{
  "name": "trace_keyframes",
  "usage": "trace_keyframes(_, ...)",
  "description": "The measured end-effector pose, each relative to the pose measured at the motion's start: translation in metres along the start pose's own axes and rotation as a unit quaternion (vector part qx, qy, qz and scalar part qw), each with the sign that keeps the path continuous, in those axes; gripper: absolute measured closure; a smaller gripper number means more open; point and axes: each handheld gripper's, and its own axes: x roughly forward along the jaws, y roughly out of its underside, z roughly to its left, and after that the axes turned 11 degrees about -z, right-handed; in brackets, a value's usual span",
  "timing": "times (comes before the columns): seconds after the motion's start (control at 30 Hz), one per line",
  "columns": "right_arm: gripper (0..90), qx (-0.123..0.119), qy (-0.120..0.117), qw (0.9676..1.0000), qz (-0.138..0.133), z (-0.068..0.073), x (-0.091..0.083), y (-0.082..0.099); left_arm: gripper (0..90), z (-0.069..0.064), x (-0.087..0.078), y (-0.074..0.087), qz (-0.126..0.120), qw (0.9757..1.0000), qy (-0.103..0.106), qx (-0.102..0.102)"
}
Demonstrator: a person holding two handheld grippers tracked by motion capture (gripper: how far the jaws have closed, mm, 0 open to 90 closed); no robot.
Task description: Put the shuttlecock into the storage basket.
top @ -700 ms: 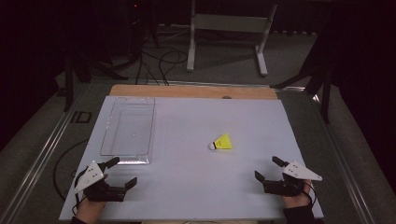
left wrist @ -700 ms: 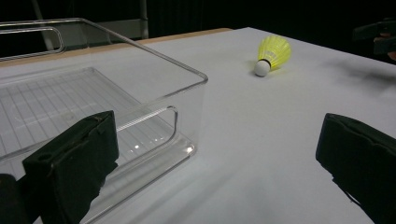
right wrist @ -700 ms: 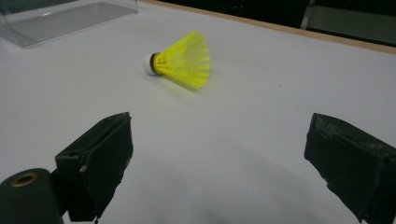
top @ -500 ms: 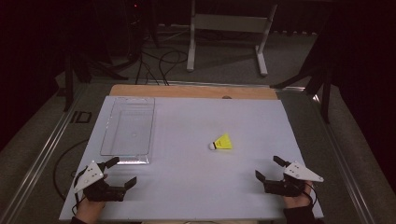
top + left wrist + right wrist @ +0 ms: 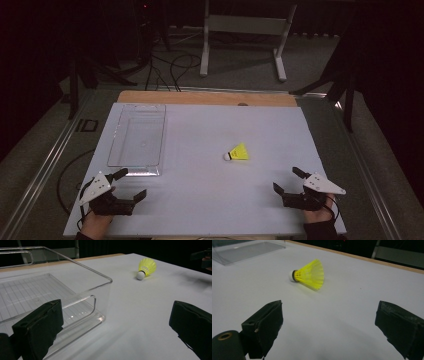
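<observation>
Shuttlecock [image 5: 237, 153] lies on its side on the white table [image 5: 210, 200], mid-right, untouched; we see both grippers spread w/ nothing btwn the jaws.

We hold the left gripper [image 5: 129, 185] low at the near-left edge, just off the near end of the clear plastic bin [image 5: 114, 150]; in the left gripper view the bin's corner sits right by its left jaw, and the yellow shuttlecock [image 5: 146, 268] is well beyond, white cork end toward us. Right gripper [image 5: 287, 181] rests near the near-right edge, aimed approx. at the shuttlecock [image 5: 310, 274], which lies ahead of it, apart from both jaws, cork pointing to the left of that view, skirt to the right. Bin sits along the table's left side, well apart from the shuttlecock.
</observation>
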Motion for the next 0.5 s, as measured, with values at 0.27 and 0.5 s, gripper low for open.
trace_keyframes(0.27, 8.0, 0.000, 0.002, 1.0000, -0.009, 0.000, -0.001, -0.001, 0.2, -0.003, 0.001, -0.007, 0.002, 1.0000, 0.003, -0.003)
trace_keyframes(0.5, 8.0, 0.002, 0.007, 0.9999, -0.012, 0.000, -0.003, -0.002, 0.2, -0.005, 0.001, -0.018, 0.016, 0.9998, 0.012, 0.002)
